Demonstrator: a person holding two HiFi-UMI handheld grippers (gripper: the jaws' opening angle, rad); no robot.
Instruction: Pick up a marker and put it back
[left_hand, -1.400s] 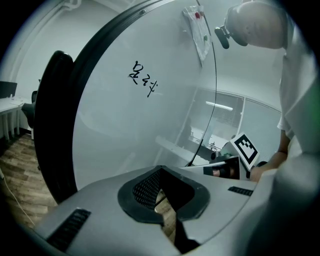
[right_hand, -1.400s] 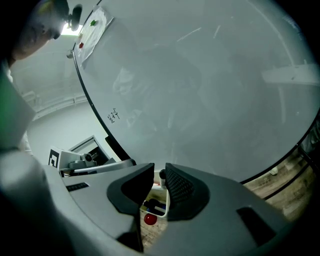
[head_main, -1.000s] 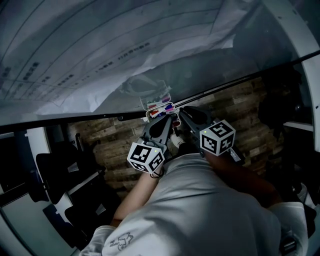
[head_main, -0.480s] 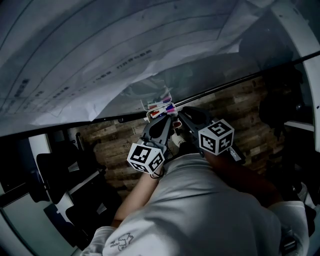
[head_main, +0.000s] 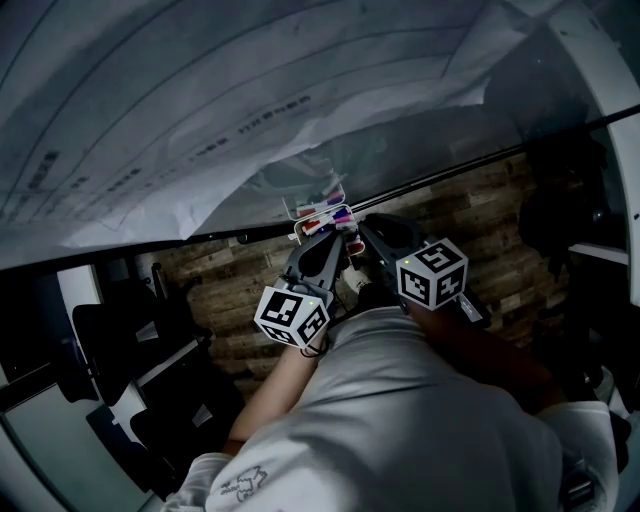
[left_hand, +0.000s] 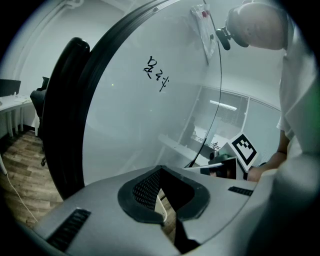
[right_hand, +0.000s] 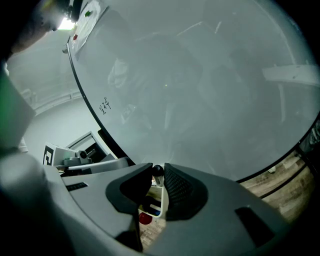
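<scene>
A small white marker tray (head_main: 316, 209) hangs on the whiteboard (head_main: 200, 100), with red, blue and dark marker ends (head_main: 338, 214) showing in it. Both grippers point at it from below. My right gripper (head_main: 357, 230) is shut on a black-capped marker (right_hand: 158, 171), which stands between the jaws just above the tray (right_hand: 160, 204). Red and blue caps (right_hand: 145, 217) lie below it. My left gripper (head_main: 336, 240) sits close beside it on the left. In its own view the left gripper (left_hand: 160, 171) has its jaws together with nothing in them.
The whiteboard's dark frame (head_main: 480, 165) runs along its lower edge, with handwriting (left_hand: 156, 76) on the board. Wooden floor (head_main: 230, 290) lies below, and dark office chairs (head_main: 130, 350) stand at the left. The person's grey-sleeved arms and torso (head_main: 400, 420) fill the foreground.
Only the head view has shifted a little against the whiteboard. Both grippers hold their place at the tray.
</scene>
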